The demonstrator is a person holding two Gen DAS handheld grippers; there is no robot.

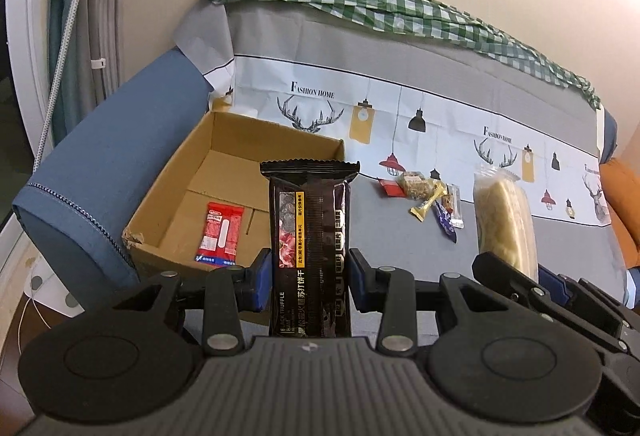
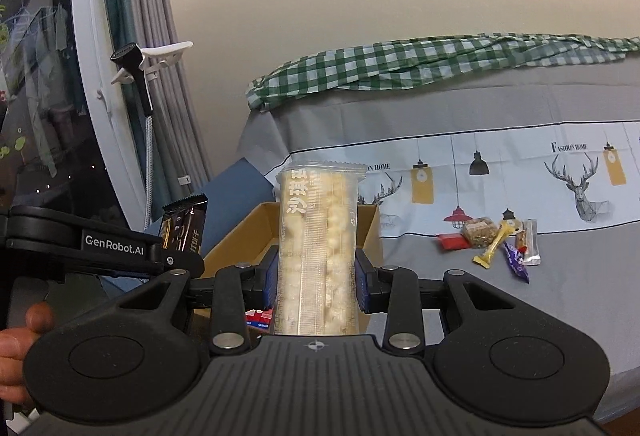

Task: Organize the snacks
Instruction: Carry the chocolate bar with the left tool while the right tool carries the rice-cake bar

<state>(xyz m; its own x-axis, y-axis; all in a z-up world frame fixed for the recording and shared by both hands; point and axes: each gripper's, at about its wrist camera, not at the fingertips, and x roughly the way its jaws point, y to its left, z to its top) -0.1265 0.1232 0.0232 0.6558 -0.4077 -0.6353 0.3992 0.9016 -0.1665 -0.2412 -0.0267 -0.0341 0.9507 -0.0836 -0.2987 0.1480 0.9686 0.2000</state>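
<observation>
- Holding two snacks at once, you have one in each gripper, and both need to end up in the box [image 1: 176,195].
- Your left gripper [image 1: 310,278] is closed on the black pack [image 1: 310,236]. The blue pads press on its two long sides, and it stands up straight.
- Your right gripper [image 2: 316,282] is closed on the clear pack [image 2: 318,248] of pale puffed bits. It stands up straight too.
- The box sits on the sofa [image 1: 400,256], next to the blue armrest [image 1: 104,175]. It is just in front of both grippers. One red pack [image 1: 220,234] lies flat inside it.
- More small snacks [image 1: 432,201] lie in a heap on the sofa, off to the right of the box.
- Move one gripper at a time, I think. They are close side by side and could bump.
- Bring the black pack over the bare floor of the box, beside the red pack, not on top of it.
- Go low before you open the jaws, so the pack does not tip or bounce out.
- Watch the box wall. A tall pack may catch on the edge.
- Squeeze the clear pack softly. The bits inside look like they could crush.
</observation>
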